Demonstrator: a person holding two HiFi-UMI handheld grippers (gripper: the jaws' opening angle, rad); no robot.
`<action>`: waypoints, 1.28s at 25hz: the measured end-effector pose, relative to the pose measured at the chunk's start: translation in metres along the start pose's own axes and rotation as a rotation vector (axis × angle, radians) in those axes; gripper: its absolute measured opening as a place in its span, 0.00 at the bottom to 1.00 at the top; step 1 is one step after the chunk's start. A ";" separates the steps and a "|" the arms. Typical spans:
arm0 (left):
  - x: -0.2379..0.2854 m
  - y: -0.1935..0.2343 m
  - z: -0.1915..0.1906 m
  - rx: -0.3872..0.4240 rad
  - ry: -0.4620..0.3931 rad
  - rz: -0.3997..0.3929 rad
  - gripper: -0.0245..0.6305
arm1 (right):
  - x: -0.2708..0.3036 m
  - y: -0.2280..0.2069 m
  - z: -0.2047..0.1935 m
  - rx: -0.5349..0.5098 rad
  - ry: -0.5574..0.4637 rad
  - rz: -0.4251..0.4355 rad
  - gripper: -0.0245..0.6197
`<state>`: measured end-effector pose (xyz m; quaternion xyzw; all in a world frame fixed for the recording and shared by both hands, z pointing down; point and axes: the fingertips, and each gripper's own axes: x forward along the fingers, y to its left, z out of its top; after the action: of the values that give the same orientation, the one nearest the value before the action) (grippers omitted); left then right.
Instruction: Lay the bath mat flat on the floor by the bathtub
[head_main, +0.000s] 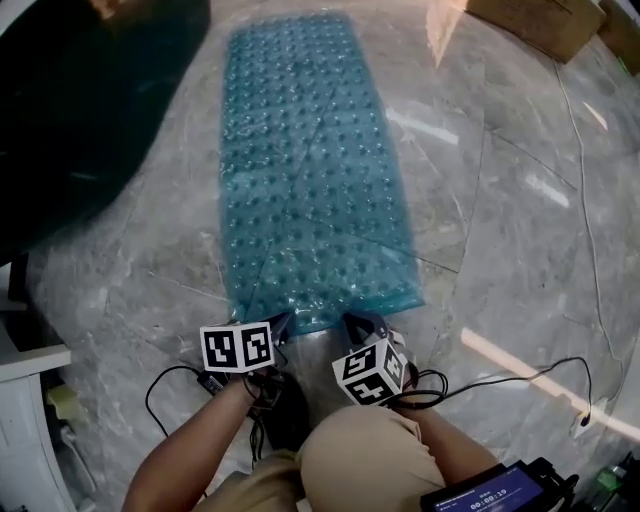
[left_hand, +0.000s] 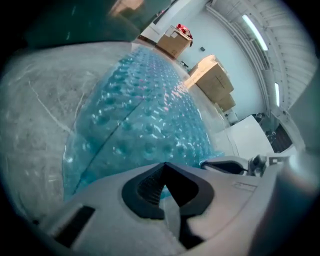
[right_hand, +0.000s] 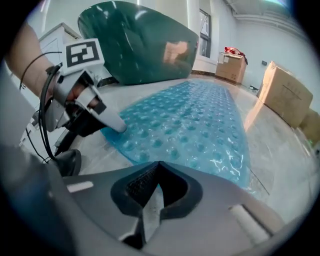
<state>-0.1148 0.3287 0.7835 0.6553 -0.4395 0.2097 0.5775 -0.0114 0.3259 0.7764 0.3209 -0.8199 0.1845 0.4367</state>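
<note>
A blue, see-through bath mat (head_main: 310, 170) with raised bumps lies stretched out on the grey marble floor, running away from me beside the dark green bathtub (head_main: 80, 110). My left gripper (head_main: 283, 322) is at the mat's near left corner, shut on its edge. My right gripper (head_main: 355, 322) is shut on the same near edge, a short way to the right. In the left gripper view the mat (left_hand: 150, 115) fills the space ahead of the shut jaws. The right gripper view shows the mat (right_hand: 195, 120) and the left gripper (right_hand: 112, 125) pinching its corner.
Cardboard boxes (head_main: 530, 25) stand on the floor at the far right. A black cable (head_main: 520, 380) trails over the floor at the near right. A white cabinet (head_main: 25, 400) stands at the near left. My knee is just behind the grippers.
</note>
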 end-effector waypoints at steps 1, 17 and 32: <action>0.002 0.003 -0.012 -0.007 0.027 0.006 0.05 | -0.003 0.003 0.000 0.003 -0.005 0.009 0.05; 0.012 0.007 -0.034 0.024 0.041 0.002 0.04 | -0.008 -0.076 -0.036 0.142 0.168 -0.067 0.05; -0.033 -0.066 0.071 0.248 -0.310 -0.124 0.05 | -0.052 -0.092 0.046 0.273 -0.239 -0.008 0.05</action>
<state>-0.0945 0.2698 0.7023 0.7716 -0.4528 0.1227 0.4296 0.0462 0.2517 0.7096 0.4001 -0.8321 0.2528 0.2890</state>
